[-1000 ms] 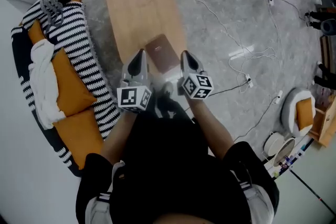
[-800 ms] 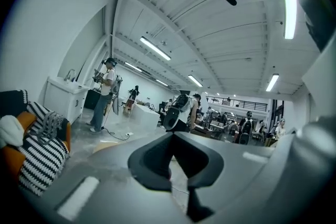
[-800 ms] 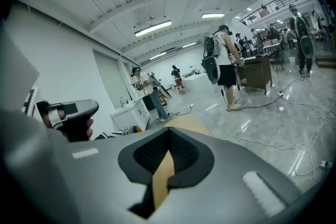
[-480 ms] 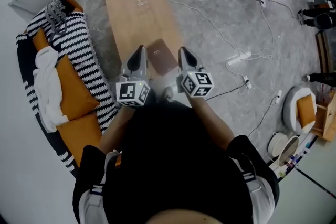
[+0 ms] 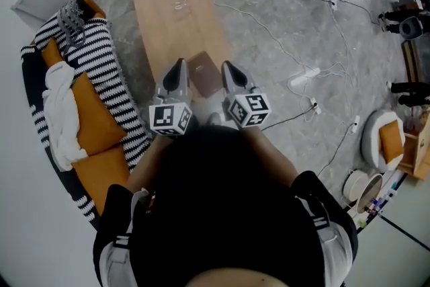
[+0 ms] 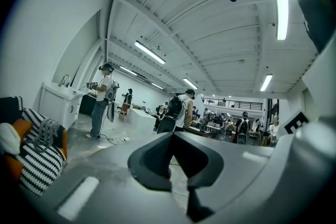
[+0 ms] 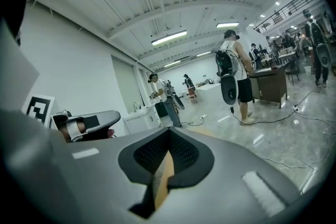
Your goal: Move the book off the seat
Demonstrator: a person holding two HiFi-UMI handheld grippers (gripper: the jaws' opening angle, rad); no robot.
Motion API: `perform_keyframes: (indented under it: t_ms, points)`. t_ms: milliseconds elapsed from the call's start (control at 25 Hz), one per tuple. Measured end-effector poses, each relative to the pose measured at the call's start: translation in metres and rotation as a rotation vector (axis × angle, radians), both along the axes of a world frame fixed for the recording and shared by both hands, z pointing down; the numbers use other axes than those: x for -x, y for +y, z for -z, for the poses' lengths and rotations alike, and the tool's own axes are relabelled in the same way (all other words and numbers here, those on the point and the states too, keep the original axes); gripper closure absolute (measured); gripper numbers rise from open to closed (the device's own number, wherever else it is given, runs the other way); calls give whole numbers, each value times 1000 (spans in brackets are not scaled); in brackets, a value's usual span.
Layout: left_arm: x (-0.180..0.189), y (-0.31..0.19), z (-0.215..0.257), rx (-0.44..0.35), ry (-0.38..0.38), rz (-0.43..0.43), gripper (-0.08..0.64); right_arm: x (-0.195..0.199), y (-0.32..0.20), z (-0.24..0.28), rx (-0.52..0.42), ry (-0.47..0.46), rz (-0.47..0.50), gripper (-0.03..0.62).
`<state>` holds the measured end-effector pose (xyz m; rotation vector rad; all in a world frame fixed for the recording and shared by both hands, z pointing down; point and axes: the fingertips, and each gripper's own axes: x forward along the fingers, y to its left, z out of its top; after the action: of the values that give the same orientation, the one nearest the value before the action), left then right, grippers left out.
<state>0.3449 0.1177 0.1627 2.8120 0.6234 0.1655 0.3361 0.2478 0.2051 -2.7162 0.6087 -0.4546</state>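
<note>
Book (image 5: 205,74) lies flat on the bench (image 5: 176,17), at its near end and close to its right edge, clear of the striped sofa (image 5: 101,57) on the bench's left. The left gripper (image 5: 177,66) and right gripper (image 5: 228,68) hover either side of it, fingers pressed together on nothing. A careless swing could knock it over that edge among the floor cables (image 5: 302,80) right of the bench. The bench's far half looks roomier.

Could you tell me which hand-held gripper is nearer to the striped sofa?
Left. The left hand-held gripper is just right of the striped sofa in the head view; the right hand-held gripper is farther right, on the brown book's other side.
</note>
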Motion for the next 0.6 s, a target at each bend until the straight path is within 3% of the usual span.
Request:
perform_keyframes:
  t_ms: [600]
  points:
    - [-6, -1, 1, -8, 11, -5, 554, -9, 4, 9, -6, 28, -8, 588]
